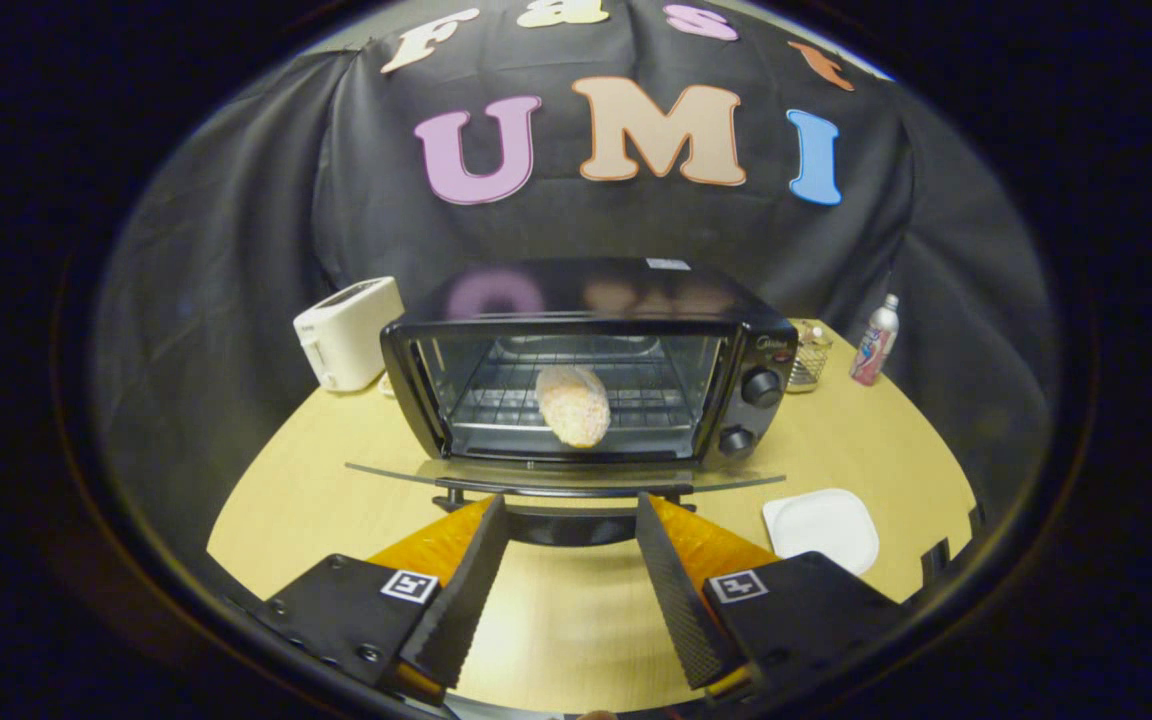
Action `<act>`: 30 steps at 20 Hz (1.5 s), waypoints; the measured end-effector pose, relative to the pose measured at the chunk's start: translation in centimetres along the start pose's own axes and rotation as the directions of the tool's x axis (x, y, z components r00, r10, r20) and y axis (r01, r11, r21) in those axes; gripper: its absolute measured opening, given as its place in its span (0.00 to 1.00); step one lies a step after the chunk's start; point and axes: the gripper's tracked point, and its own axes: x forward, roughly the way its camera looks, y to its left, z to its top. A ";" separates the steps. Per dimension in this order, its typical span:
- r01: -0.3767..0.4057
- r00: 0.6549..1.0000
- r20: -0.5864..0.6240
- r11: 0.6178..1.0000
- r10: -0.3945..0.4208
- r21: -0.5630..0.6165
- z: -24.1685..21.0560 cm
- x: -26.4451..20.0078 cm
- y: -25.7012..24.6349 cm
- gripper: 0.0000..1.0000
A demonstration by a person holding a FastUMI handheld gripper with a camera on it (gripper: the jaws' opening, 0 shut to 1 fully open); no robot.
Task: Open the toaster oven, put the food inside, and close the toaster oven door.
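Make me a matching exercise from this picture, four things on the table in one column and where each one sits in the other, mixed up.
Things:
1. bread
2. white toaster
3. white plate
4. bottle

Places:
A. on the table beside the oven's knob side, near one finger of the open gripper
B. on the rack inside the toaster oven
C. far edge of the table, past the small glass jar
D. beside the oven, on the side away from its knobs

Pairs: 1-B, 2-D, 3-A, 4-C

A staged kitchen corner inside a recording booth.

I see black cloth draped behind a pale wooden bench set out with a toaster oven, a white toaster far left, a white plate near right and a bottle far right.
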 end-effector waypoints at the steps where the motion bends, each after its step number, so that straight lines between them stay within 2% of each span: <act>1: -0.002 1.000 0.010 1.000 0.002 0.001 0.5 0.1 0.0 0.83; 12: -0.008 0.994 0.110 1.000 0.005 0.027 7.2 3.9 0.5 0.84; 23: 0.008 0.992 0.124 0.997 -0.018 0.081 10.4 8.2 -0.5 0.84; 30: 0.031 0.990 0.138 0.998 -0.037 0.052 11.6 6.5 -1.4 0.84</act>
